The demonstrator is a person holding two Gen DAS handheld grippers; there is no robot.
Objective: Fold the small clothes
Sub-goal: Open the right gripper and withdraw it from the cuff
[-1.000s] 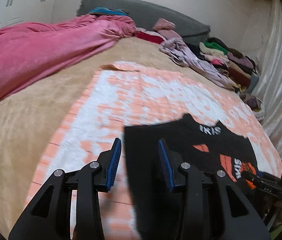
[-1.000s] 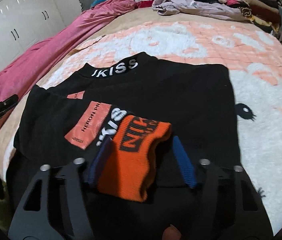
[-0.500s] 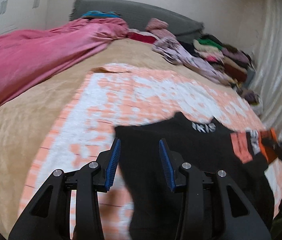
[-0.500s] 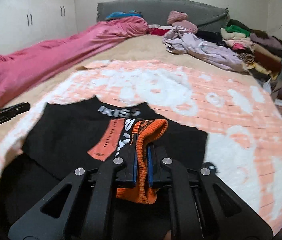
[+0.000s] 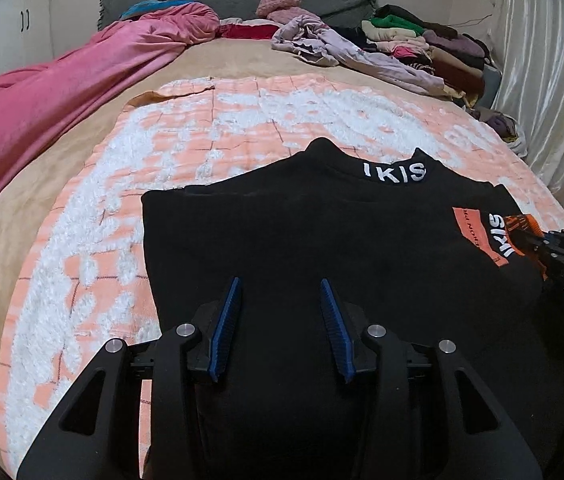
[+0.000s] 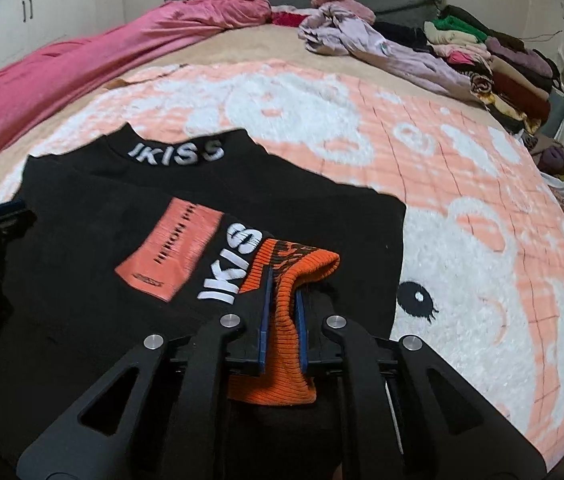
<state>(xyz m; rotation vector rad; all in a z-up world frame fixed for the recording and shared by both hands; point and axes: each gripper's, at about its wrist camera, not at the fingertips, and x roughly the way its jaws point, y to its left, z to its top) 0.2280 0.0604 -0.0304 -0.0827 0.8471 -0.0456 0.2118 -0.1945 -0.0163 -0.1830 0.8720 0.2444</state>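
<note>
Black sweater is lying spread on the peach-and-white blanket, collar lettering facing the headboard. Its orange ribbed cuff is sitting folded across the chest, and the right gripper is pinching that cuff tight between its blue pads. Above the sweater's left side, the left gripper is hovering with jaws spread wide, gripping nothing. Pink duvet and piled clothes are lying further up the bed.
</note>
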